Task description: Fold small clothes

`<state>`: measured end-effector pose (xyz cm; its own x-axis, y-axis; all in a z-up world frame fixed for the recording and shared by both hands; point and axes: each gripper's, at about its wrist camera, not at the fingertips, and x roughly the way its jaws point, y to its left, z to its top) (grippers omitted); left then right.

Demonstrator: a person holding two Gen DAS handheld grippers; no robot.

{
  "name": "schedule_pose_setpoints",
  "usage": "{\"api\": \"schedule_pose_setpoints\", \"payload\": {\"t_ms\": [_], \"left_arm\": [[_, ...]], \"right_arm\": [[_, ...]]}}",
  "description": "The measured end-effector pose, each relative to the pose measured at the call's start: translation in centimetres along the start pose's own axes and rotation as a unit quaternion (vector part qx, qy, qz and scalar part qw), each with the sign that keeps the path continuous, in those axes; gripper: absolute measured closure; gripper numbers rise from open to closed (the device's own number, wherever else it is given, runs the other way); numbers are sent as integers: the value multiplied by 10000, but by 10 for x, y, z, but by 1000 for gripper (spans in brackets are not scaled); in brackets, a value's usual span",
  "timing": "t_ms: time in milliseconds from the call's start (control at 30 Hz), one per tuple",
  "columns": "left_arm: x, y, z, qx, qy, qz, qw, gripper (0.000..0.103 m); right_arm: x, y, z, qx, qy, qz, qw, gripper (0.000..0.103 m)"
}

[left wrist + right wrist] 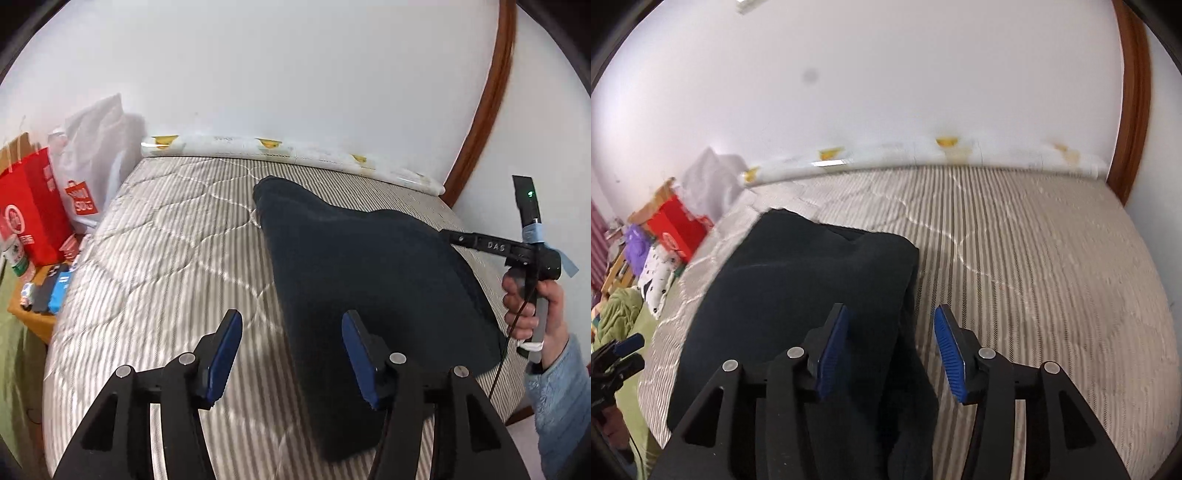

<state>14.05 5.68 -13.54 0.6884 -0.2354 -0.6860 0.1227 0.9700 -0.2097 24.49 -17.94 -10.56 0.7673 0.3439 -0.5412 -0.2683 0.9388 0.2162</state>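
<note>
A dark navy garment (369, 280) lies folded on the striped mattress (166, 258). My left gripper (291, 354) is open and empty, hovering over the garment's left edge near its front. The right gripper (448, 236) shows in the left wrist view at the garment's far right edge, held by a hand. In the right wrist view the garment (798, 288) lies to the left and below, and my right gripper (890, 350) is open and empty over its right edge. The left gripper (626, 350) shows at the far left there.
A red paper bag (33, 218) and a white plastic bag (96, 166) stand left of the mattress. Small boxes sit on a wooden stand (33, 317). A white wall and a rolled pad (295, 155) run behind. A brown door frame (491, 96) is at the right.
</note>
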Motion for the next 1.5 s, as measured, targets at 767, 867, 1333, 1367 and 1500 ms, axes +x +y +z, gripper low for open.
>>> {"api": "schedule_pose_setpoints", "payload": {"t_ms": [767,867,1333,1367,1500], "left_arm": [[74,-11,12,-20,483,-463,9978,41],[69,-13,9,-31,492,-429,9979,41],[28,-39,-34,69,686,-161,9975,40],[24,-41,-38,81,678,-131,9976,40],[16,-42,-50,36,746,-83,9972,39]], "right_arm": [[61,2,27,-291,-7,-398,9988,83],[39,-2,20,-174,17,-315,9994,82],[-13,12,-76,-504,177,-471,9975,70],[-16,10,-80,-452,183,-532,9974,70],[-31,-3,-100,-274,147,-670,9973,70]]}}
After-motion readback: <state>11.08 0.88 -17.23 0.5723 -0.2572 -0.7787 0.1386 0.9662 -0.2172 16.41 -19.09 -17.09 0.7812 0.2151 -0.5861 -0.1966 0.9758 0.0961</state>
